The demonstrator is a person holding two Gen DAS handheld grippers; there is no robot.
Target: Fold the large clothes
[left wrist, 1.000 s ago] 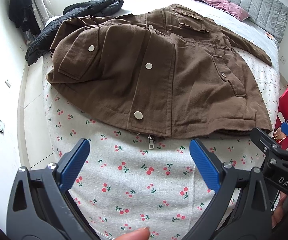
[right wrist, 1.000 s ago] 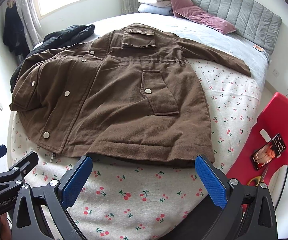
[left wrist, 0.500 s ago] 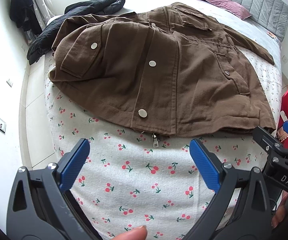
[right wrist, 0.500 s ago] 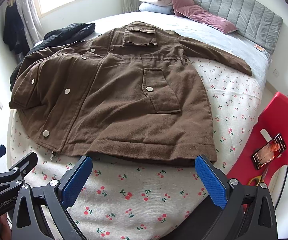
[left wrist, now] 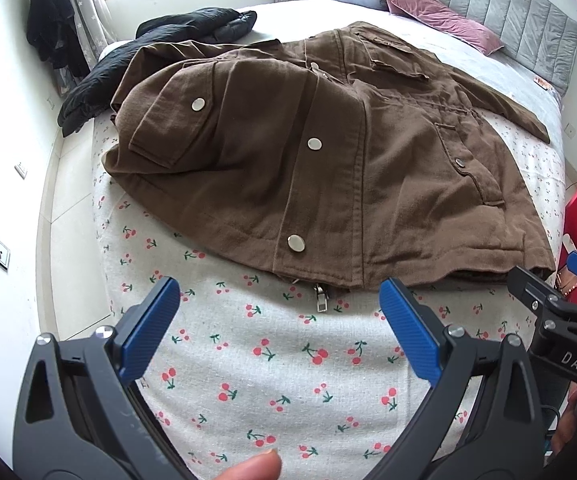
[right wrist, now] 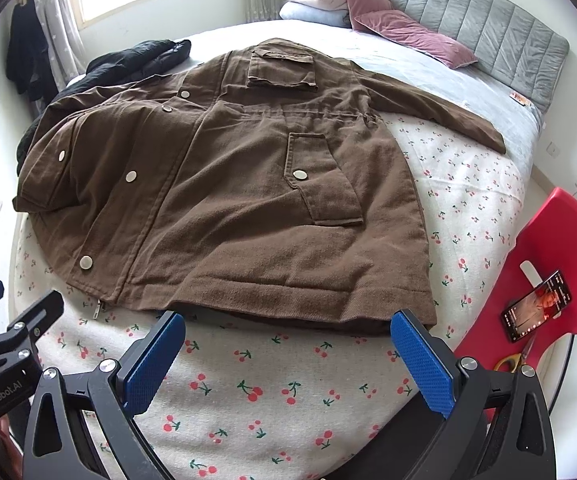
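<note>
A large brown jacket [left wrist: 328,152] [right wrist: 228,200] with metal snaps and flap pockets lies spread front-up on the cherry-print bedsheet [left wrist: 272,360] [right wrist: 272,396]. Its right sleeve [right wrist: 440,108] stretches out toward the headboard; its zipper pull [left wrist: 321,300] hangs at the hem. My left gripper [left wrist: 280,320] hovers open just short of the hem near the zipper. My right gripper [right wrist: 288,356] is open in front of the hem's right half. Both hold nothing. Each gripper shows at the edge of the other's view.
A black puffy jacket [left wrist: 160,56] [right wrist: 136,60] lies at the bed's far left. Pillows [right wrist: 368,16] and a grey headboard [right wrist: 488,28] are at the back. A red chair [right wrist: 540,276] with a phone [right wrist: 536,306] and scissors stands right of the bed. A fingertip [left wrist: 248,470] shows at bottom.
Both grippers have tilted and drawn back slightly, so the jacket's hem sits a little higher in each view. Both stay open; the jacket has not moved.
</note>
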